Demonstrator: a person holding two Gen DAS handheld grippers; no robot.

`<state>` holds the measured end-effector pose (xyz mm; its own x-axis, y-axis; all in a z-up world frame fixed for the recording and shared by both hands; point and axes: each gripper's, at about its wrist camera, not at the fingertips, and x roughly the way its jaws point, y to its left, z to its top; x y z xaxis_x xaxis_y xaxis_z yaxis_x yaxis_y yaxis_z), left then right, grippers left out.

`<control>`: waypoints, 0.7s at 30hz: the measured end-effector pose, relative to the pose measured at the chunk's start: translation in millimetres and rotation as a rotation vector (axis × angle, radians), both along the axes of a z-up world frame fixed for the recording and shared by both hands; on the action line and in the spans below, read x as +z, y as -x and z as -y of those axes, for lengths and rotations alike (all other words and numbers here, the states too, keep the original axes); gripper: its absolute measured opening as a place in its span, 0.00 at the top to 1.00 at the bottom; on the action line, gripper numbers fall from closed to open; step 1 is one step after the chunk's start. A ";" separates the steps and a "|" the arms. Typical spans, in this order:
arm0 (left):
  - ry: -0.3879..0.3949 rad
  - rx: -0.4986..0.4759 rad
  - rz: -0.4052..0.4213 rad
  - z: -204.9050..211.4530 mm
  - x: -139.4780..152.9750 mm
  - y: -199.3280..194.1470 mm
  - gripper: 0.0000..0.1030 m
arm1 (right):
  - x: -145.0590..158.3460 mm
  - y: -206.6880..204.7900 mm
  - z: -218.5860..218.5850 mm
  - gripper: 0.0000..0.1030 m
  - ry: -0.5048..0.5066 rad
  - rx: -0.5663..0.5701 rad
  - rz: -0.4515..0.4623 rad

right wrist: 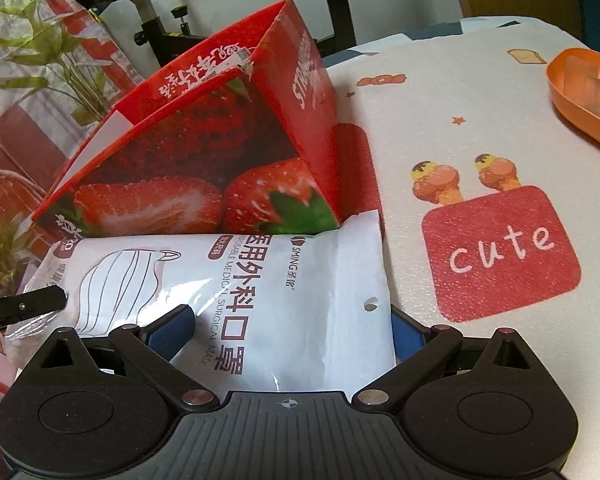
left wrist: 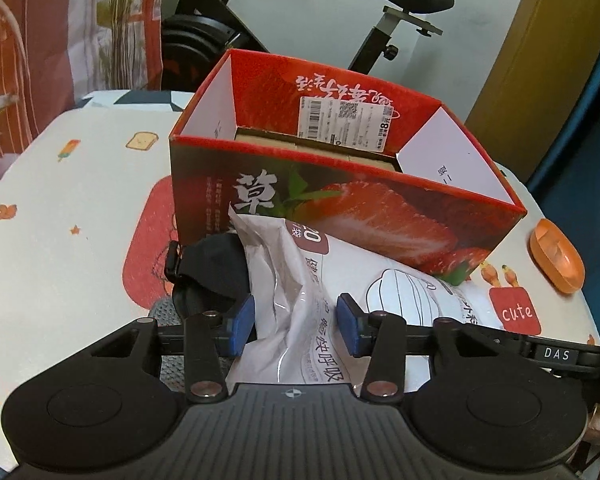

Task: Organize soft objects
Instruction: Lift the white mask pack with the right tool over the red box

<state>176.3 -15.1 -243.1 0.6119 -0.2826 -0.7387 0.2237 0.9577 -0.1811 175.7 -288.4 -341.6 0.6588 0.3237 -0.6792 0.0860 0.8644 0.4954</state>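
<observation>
A white pack of surgical masks lies on the table against the front of an open red strawberry box. My left gripper is open, its blue pads on either side of the pack's crumpled left end without pinching it. My right gripper is open wide around the pack's right end, one pad over it and one at its edge. A black soft item with a buckle lies left of the pack, and a grey knitted item shows under it.
The table wears a white printed cover. An orange tray sits at the right. An exercise bike stands behind the table. The left gripper's tip shows at the right wrist view's left edge.
</observation>
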 end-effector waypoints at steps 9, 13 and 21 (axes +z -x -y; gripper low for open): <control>0.063 -0.001 -0.037 -10.2 -10.7 -8.1 0.51 | -0.4 -9.7 -5.0 0.07 -0.005 0.040 -0.002; 0.111 -0.013 -0.081 -13.5 -16.5 -13.7 0.47 | -0.8 -13.7 -7.9 0.06 0.008 0.056 0.005; 0.109 -0.086 -0.149 -12.8 -13.7 -32.4 0.48 | 12.6 -12.6 -17.3 0.21 0.051 0.101 0.029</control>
<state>208.8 -2.3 -256.8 0.4683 -0.4121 -0.7816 0.2671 0.9092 -0.3194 188.3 -271.1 -329.1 0.6444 0.3547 -0.6774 -0.0165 0.8921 0.4515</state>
